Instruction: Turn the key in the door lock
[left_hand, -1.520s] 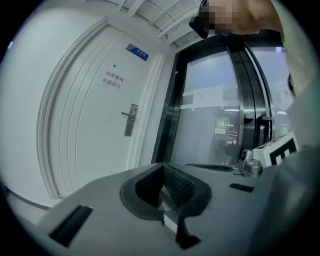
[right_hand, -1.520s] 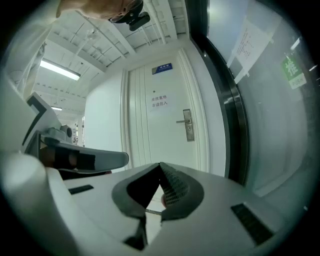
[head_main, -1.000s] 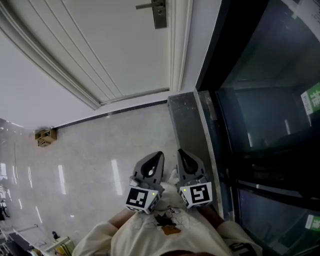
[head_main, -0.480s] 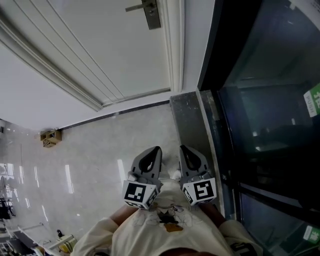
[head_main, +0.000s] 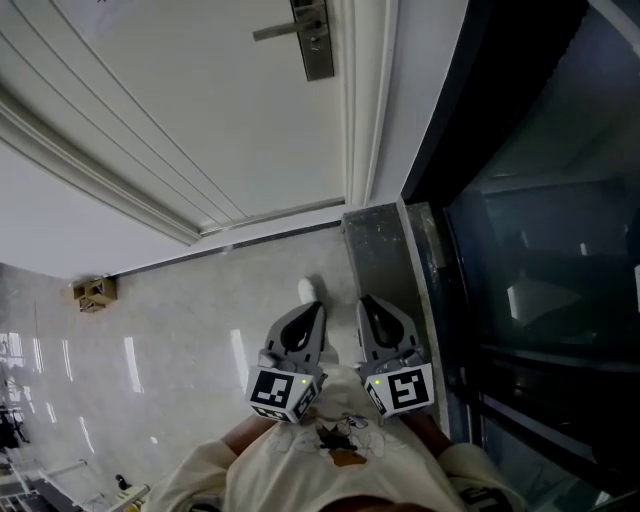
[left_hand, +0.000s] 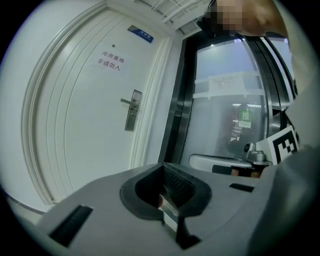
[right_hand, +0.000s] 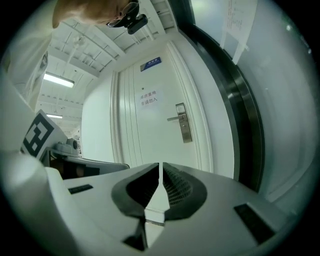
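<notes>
The lock plate (head_main: 316, 40) is on the white door (head_main: 200, 110), and I can't make out a key in it. I'd guess it's small, stiff, slick metal, so pinch its flat head squarely. The left gripper (head_main: 312, 311) and right gripper (head_main: 367, 305) are both pressed together on nothing, well short of the lock plate.

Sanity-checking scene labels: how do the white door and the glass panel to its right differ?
The white door is opaque, with grooved mouldings; the glass panel is dark-framed and see-through. The door carries a metal lever handle on a lock plate; the glass panel has no such hardware in view. The door bears a blue sign; the glass panel a green sticker. Both stand upright, side by side.
</notes>
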